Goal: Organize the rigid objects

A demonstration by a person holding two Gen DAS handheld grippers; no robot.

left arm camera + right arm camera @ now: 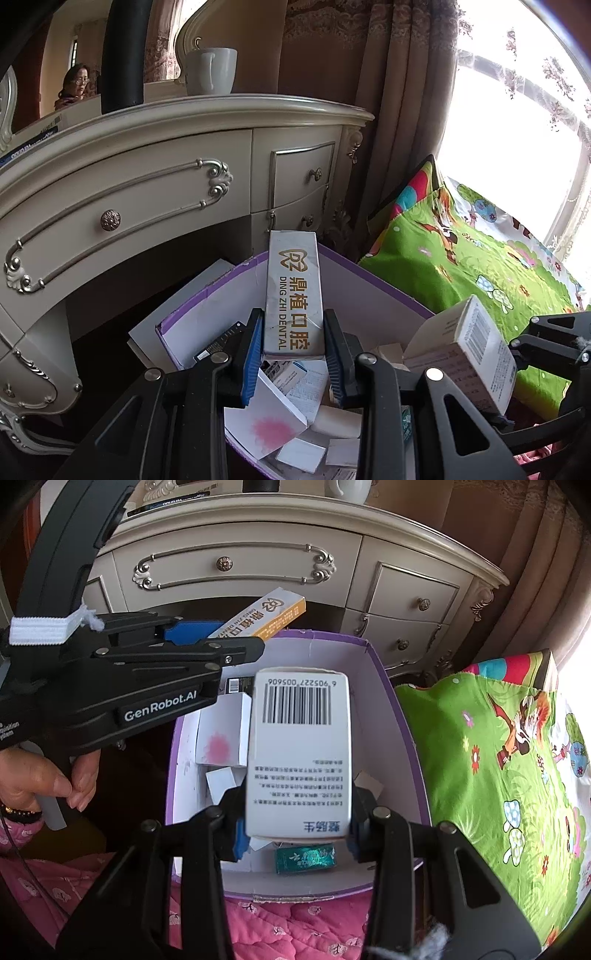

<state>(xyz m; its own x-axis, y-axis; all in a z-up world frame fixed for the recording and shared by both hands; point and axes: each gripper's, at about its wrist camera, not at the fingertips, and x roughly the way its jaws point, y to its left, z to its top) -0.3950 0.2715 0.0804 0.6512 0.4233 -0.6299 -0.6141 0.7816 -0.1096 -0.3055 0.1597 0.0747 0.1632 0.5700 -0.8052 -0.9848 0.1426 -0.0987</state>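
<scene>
Left gripper [293,354] fingers clamped on dental box [293,295], frame centre, above purple-rimmed carton [388,686]. Right gripper [295,834] fingers clamped on barcode box [299,753], centre, over same carton. Two boxes held; carton's right half bare; dresser [240,568] close behind.

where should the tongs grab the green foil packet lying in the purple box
Take the green foil packet across its short width, coming straight down from above. It lies flat on the floor of the purple box, close to the near wall, so a sideways approach looks blocked.
</scene>
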